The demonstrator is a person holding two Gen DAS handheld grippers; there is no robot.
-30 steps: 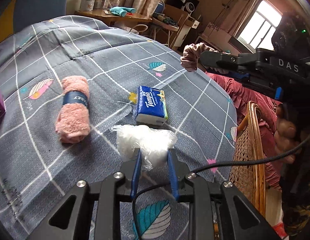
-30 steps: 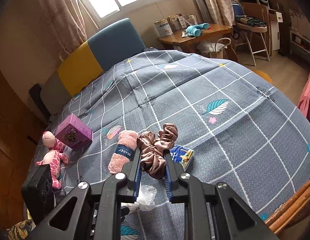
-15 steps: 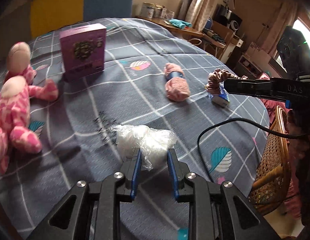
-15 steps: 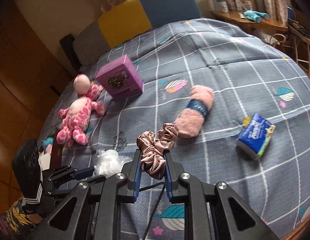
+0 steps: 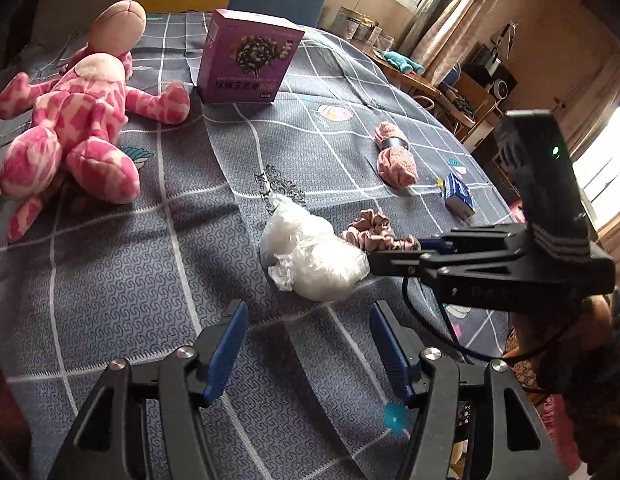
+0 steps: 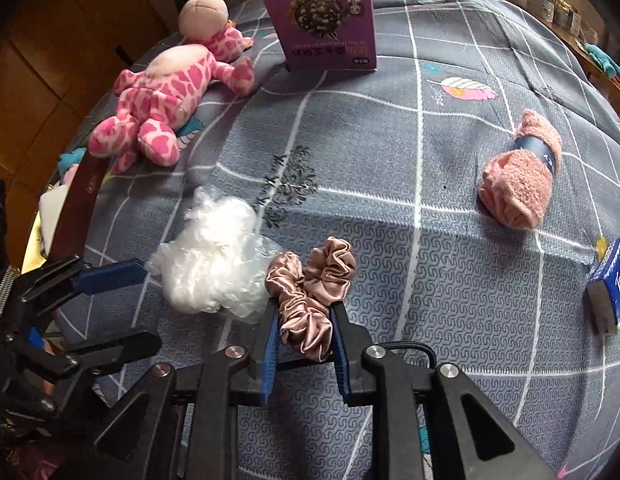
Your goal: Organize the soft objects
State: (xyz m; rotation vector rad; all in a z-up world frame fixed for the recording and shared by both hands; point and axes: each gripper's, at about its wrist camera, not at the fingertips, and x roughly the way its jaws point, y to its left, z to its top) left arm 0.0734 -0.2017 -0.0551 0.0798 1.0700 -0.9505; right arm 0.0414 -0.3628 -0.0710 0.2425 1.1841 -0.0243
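Scrunchie (image 6: 310, 292), pink satin, sits between the blue pads of the right gripper (image 6: 304, 334), resting on the grey checked bedspread (image 6: 449, 280); the jaws are opening, yet the pads on both sides are against the fabric. Beside it, touching on the left in the right wrist view, lies a crumpled white plastic bag (image 6: 214, 264) on the bedspread. Left gripper (image 5: 310, 344) has its jaws spread and opening, nothing between them; the bag (image 5: 310, 252) lies just ahead of its fingertips, apart from them. Left wrist view shows the right gripper from the side, a black body with a green light, its tips at the scrunchie (image 5: 373, 234) just behind the bag. Right wrist view shows the left gripper entering at lower left, one blue pad (image 6: 110, 276) near the bag's edge; contact cannot be told. Both views show a pink spotted plush toy (image 5: 74, 120) lying next to an upright purple box (image 5: 246, 62), a rolled pink towel with a dark band (image 6: 521, 176), and a blue tissue pack (image 6: 611, 280) further right. Only the left wrist view shows the wooden desk (image 5: 413, 80) and the curtains (image 5: 441, 20) beyond the bed. Only the right wrist view shows a wooden edge (image 6: 78, 208) at the left border of the bed.
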